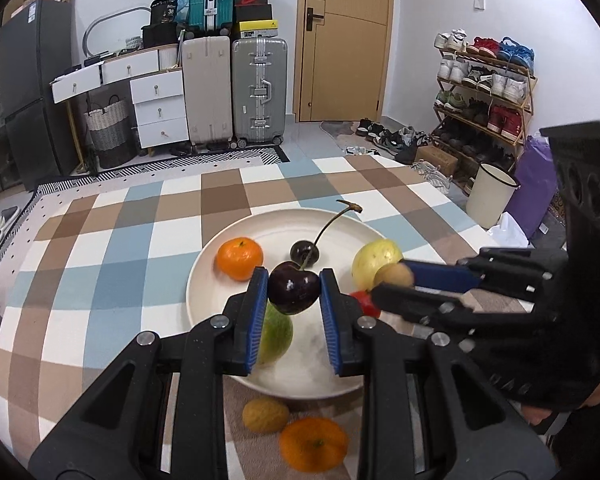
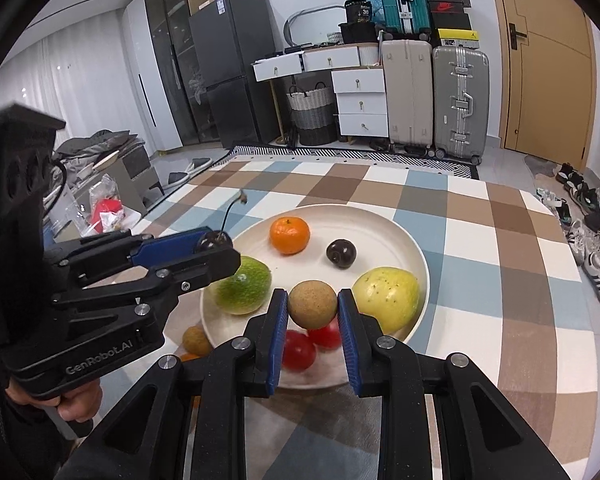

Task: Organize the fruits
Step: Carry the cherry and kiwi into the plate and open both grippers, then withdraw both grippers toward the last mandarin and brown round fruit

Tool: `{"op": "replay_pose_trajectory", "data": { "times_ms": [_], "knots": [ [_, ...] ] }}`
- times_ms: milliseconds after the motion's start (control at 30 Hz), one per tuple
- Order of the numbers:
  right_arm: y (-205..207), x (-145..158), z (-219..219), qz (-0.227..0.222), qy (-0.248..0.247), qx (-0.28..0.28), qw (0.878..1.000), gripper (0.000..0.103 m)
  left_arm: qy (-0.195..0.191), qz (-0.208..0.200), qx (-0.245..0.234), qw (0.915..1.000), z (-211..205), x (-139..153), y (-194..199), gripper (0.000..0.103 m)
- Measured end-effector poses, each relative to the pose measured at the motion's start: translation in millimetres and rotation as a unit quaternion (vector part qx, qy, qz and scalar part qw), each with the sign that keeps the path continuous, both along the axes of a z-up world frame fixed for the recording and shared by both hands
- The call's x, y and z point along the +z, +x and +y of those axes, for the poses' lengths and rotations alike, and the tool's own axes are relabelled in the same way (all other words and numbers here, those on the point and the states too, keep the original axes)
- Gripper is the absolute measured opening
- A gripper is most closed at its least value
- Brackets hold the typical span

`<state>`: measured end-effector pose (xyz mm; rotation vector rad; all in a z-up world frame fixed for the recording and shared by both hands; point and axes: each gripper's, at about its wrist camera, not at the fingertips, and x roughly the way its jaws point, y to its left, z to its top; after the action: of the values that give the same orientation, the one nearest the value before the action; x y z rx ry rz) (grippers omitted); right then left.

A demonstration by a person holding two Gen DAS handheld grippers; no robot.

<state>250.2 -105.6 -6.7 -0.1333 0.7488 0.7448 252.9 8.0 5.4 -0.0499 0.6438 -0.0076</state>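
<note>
While both grippers hang over the plate, each view fills in what the other misses.
Left gripper [image 1: 294,290]: blue pads pressed on a dark cherry [image 1: 293,288], its stem rising past the fingertips.
Right gripper [image 2: 313,306]: pads clamped on a round brown fruit [image 2: 313,305].
Plate [image 1: 284,222]: white, beyond and beneath both pairs of fingers, on a checked cloth [image 1: 100,264].
Left view only: a yellowish fruit [image 1: 265,414] and a second orange [image 1: 314,444] on the cloth below the fingers, off the plate.
Right view only: two red fruits [image 2: 300,350] under its fingers; the whole green fruit [image 2: 242,286] left of them.
Both views: orange [image 2: 290,235], loose cherry [image 2: 341,253] and yellow fruit [image 2: 386,296] on the plate ahead of the fingertips.
</note>
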Motion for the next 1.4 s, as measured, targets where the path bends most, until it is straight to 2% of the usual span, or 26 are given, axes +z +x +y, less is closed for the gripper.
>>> {"op": "replay_pose_trajectory", "data": {
  "times_ms": [333, 733, 833, 933, 1000, 1033, 1067, 1100, 1167, 1267, 1333, 1400],
  "knots": [
    [14.4, -18.9, 15.5, -0.003, -0.016, -0.013, 1.0, 0.026, -0.001, 0.002, 0.001, 1.0, -1.9, -6.0, 20.3, 0.023],
    [13.4, -18.9, 10.5, -0.017, -0.006, -0.021, 1.0, 0.026, -0.011, 0.006, 0.007, 0.9999, 5.8, -11.9, 23.3, 0.023],
    [10.8, -18.1, 8.1, -0.026, -0.005, -0.022, 0.999, 0.031, -0.009, 0.009, 0.009, 0.9999, 7.8, -11.4, 22.0, 0.024],
    [6.7, -14.5, 3.5, -0.036, 0.001, -0.027, 0.999, 0.047, -0.011, 0.007, 0.008, 0.9999, 8.6, -8.9, 18.2, 0.035],
    [5.3, -11.6, 0.5, -0.039, 0.005, -0.029, 0.999, 0.052, -0.008, 0.0, 0.008, 0.9999, 9.1, -5.9, 13.9, 0.047],
    [4.7, -10.7, -0.9, -0.04, 0.006, -0.031, 0.999, 0.057, -0.007, -0.003, 0.01, 0.9999, 9.0, -3.7, 11.5, 0.052],
    [4.0, -10.2, -2.7, -0.04, 0.006, -0.032, 0.999, 0.067, -0.007, -0.006, 0.011, 0.9999, 9.3, -1.8, 9.0, 0.061],
    [3.0, -9.5, -4.5, -0.041, 0.009, -0.034, 0.999, 0.072, -0.007, -0.008, 0.011, 0.9999, 9.4, 0.1, 7.0, 0.072],
    [-0.2, -7.7, -9.4, -0.044, 0.016, -0.039, 0.998, 0.087, -0.008, -0.009, 0.012, 0.9999, 10.4, 3.8, -0.7, 0.085],
    [-2.7, -6.1, -15.3, -0.035, 0.019, -0.047, 0.998, 0.096, -0.008, -0.015, 0.01, 0.9998, 11.8, 9.5, -15.0, 0.086],
    [-5.6, -5.0, -19.2, -0.031, 0.019, -0.053, 0.998, 0.099, -0.004, -0.014, 0.015, 0.9998, 12.1, 12.3, -26.2, 0.091],
    [-10.0, -4.0, -24.0, -0.031, 0.014, -0.062, 0.997, 0.102, -0.006, -0.012, 0.022, 0.9997, 14.1, 13.9, -39.2, 0.102]
  ]
}}
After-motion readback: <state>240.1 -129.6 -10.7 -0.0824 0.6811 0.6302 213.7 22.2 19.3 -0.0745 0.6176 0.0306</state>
